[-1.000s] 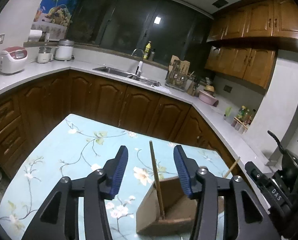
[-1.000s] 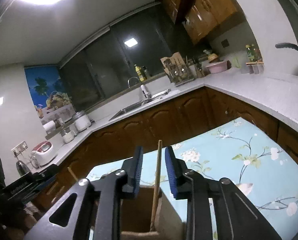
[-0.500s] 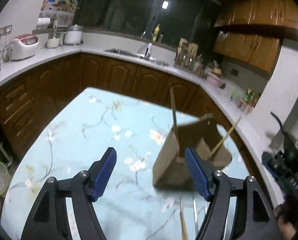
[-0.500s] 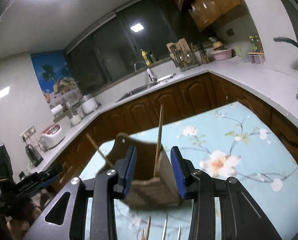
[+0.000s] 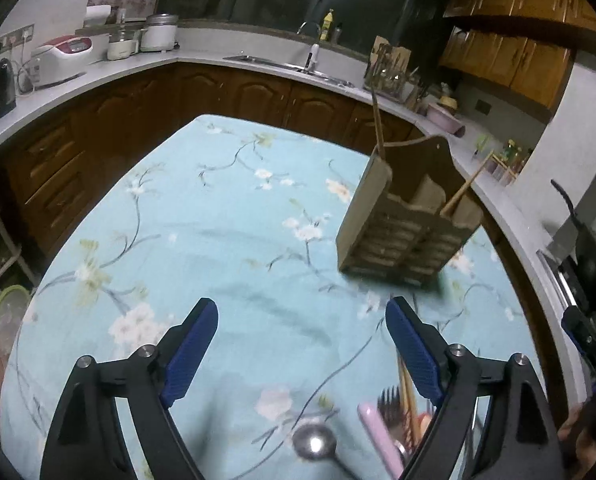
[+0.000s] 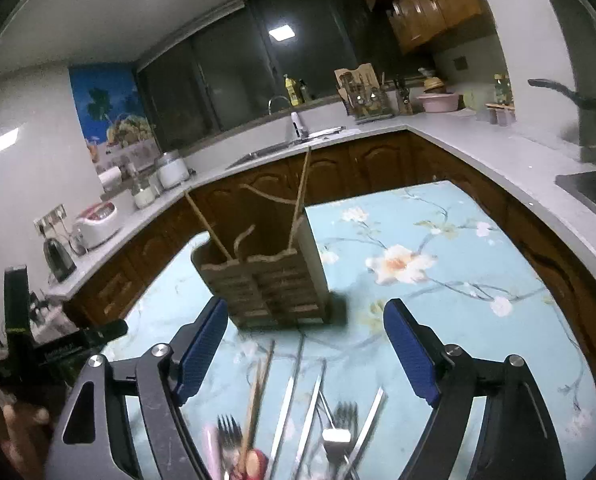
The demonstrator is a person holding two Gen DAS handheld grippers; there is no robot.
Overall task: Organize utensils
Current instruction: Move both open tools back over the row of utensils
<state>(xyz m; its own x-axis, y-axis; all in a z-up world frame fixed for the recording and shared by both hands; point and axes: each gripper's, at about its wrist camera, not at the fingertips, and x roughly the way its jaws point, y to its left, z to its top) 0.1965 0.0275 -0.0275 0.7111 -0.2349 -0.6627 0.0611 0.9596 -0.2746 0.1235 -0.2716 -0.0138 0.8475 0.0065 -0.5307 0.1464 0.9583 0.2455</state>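
With both my left gripper and right gripper spread empty, reaching carelessly could topple the brown wooden utensil holder or scatter the loose metal forks.

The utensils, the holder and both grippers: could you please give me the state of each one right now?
Left gripper: open, empty.
Right gripper: open, empty.
Holder: upright on the tablecloth, one chopstick in each end compartment.
Left chopstick: in the holder, leaning.
Right chopstick: in the holder, leaning.
Forks: loose on the cloth.
Spoon: loose on the cloth.
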